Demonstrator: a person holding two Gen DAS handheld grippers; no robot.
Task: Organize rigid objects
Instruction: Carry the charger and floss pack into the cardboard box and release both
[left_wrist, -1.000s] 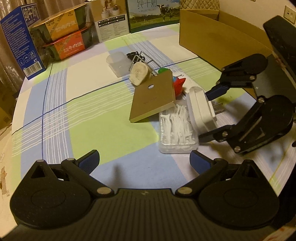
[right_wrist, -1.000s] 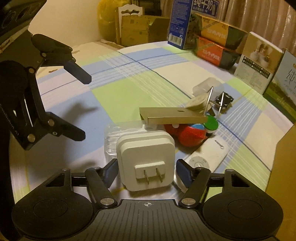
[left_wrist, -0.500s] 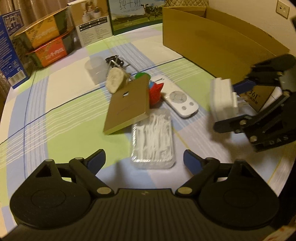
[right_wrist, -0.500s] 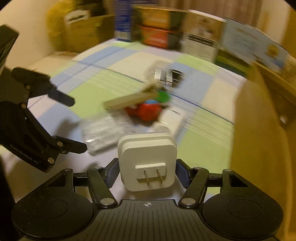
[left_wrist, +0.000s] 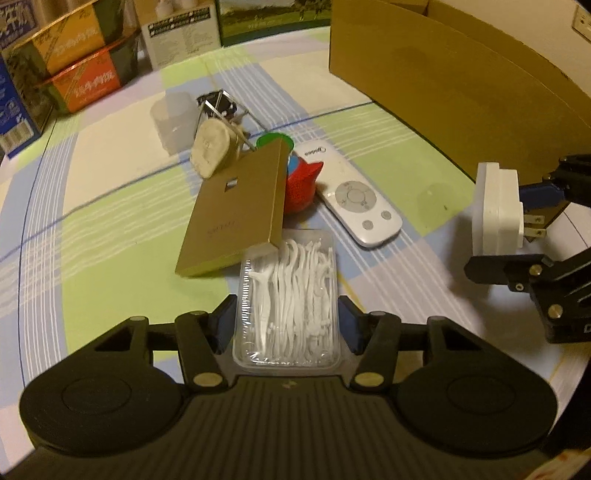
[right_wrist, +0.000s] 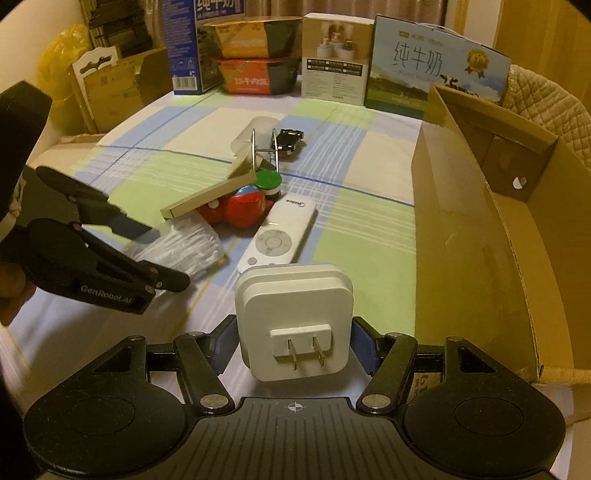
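A clear box of white floss picks (left_wrist: 288, 295) lies on the checked tablecloth between the fingers of my left gripper (left_wrist: 286, 314). Its jaws are closing, and the blue pads meet the box's two long sides. From the right wrist, the left gripper (right_wrist: 166, 256) flanks the same floss box (right_wrist: 184, 247). My right gripper (right_wrist: 294, 334) is shut on a white plug adapter (right_wrist: 295, 314), prongs toward the camera, held above the table beside the open cardboard box (right_wrist: 480, 240). The left wrist view shows that adapter (left_wrist: 495, 206) at the right, in front of the cardboard box (left_wrist: 443, 81).
A flat gold box (left_wrist: 236, 210) leans on a red toy (left_wrist: 299, 184), its corner over the floss box. A white remote (left_wrist: 351, 192), a green cap (left_wrist: 273, 140), a wire rack (left_wrist: 221, 107) and a clear cup (left_wrist: 173, 118) lie behind. Cartons line the far table edge.
My left gripper came forward and down over the floss box and its jaws narrowed onto it. The right gripper carried the adapter to the right, toward the cardboard box.
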